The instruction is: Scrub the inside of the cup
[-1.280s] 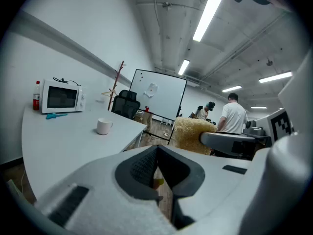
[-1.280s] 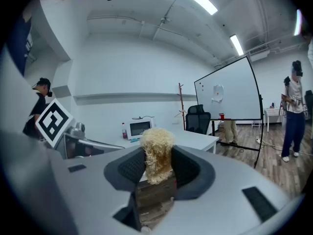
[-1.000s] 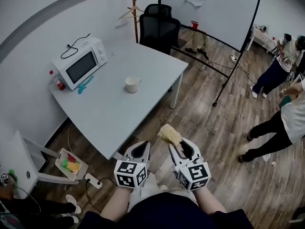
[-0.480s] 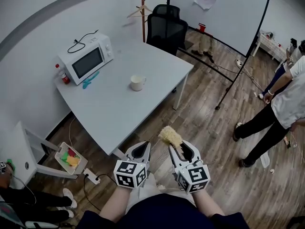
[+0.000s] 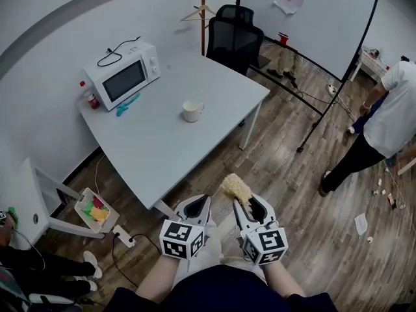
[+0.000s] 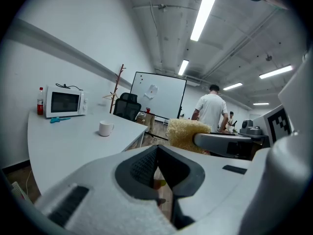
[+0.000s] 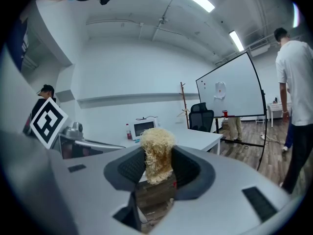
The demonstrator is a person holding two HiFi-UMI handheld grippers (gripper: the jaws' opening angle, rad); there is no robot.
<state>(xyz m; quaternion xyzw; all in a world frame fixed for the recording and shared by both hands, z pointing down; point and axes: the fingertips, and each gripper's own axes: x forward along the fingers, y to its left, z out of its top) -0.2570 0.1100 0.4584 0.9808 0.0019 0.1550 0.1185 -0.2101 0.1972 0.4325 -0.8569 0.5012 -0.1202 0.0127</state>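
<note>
A white cup (image 5: 192, 110) (image 6: 105, 128) stands upright near the middle of the grey table (image 5: 149, 148), far ahead of both grippers. My right gripper (image 5: 238, 197) (image 7: 155, 166) is shut on a pale yellow loofah scrubber (image 5: 235, 188) (image 7: 157, 153) that sticks out past its tips; the scrubber (image 6: 187, 134) also shows in the left gripper view. My left gripper (image 5: 198, 203) (image 6: 156, 168) is shut with nothing in it. Both are held low over the wooden floor, short of the table's near corner.
A white microwave (image 5: 123, 74), a red-capped bottle (image 5: 89, 95) and a teal tool (image 5: 128, 103) sit at the table's far left. A black office chair (image 5: 238, 38) and a whiteboard (image 5: 305, 18) stand behind. A person (image 5: 383, 129) stands at the right. A small tray (image 5: 95, 211) lies on the floor at the left.
The head view has shifted, so the table and cup sit slightly lower and further right in the frame. The person at the right has walked nearer. Both grippers hold as before.
</note>
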